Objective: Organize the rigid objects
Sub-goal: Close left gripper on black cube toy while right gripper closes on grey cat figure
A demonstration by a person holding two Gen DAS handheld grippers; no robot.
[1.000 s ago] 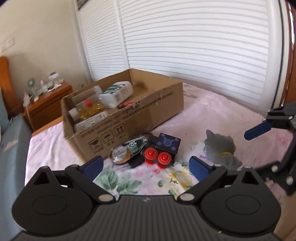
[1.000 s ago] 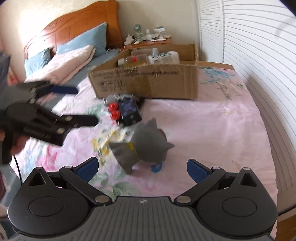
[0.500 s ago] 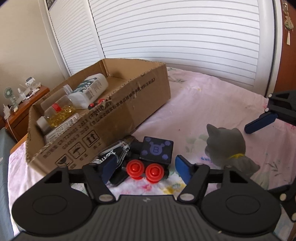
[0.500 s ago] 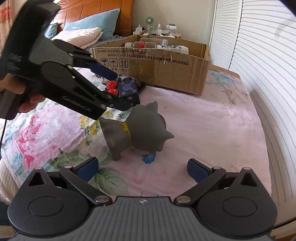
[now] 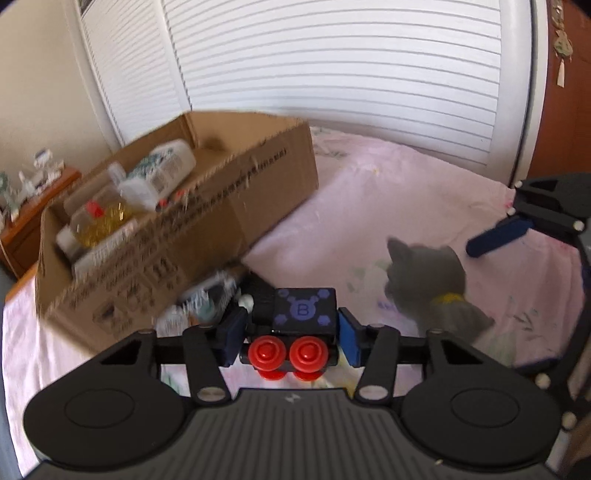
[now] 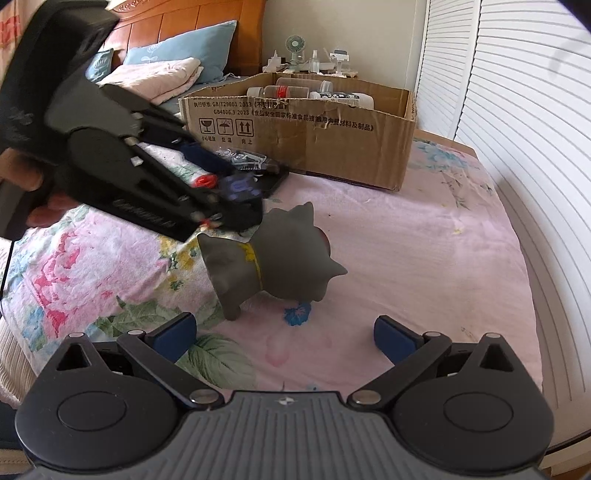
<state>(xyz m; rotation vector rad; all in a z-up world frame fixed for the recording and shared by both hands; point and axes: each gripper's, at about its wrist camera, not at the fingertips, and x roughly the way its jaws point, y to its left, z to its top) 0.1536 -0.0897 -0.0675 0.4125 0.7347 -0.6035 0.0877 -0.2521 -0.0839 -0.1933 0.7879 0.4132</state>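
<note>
- Since the earlier frames: left tongs [image 5: 291,341] have advanced and narrowed from a wide spread to a clamp on the black toy block [image 5: 295,325]; right tongs [image 6: 284,338] keep the same wide spread behind the grey cat figure [image 6: 275,258].
- Left tongs: blue pads [image 5: 349,341] pressed against both sides of the black toy block, gripping it. Seen from the right wrist view as a large dark body [image 6: 122,162] reaching in from the left, held by a hand [image 6: 33,192].
- Black toy block: purple bear-shaped "B" mark on top, two red round knobs [image 5: 288,354] on the near face. Sits between the pads, close in front of the cardboard box [image 5: 236,206]; whether it rests on the bed or is lifted cannot be told.
- Grey cat figure: yellow collar, lying on the bedspread [image 6: 424,258] near the middle of the bed, just beside the left tongs and apart from the box.
- Right tongs: open, nothing between the pads; the cat figure lies ahead of them, not touched.
- Cardboard box: open-topped, standing on the bed toward the headboard end, holding bottles and containers [image 6: 291,90].
- Clear-packaged item [image 6: 242,158]: lying on the bedspread against the front of the box, beside the toy block.
- Surroundings: pillows [image 6: 166,77], wooden headboard [image 6: 207,22], nightstand [image 6: 314,68] with small items, white louvred doors [image 5: 351,74].
</note>
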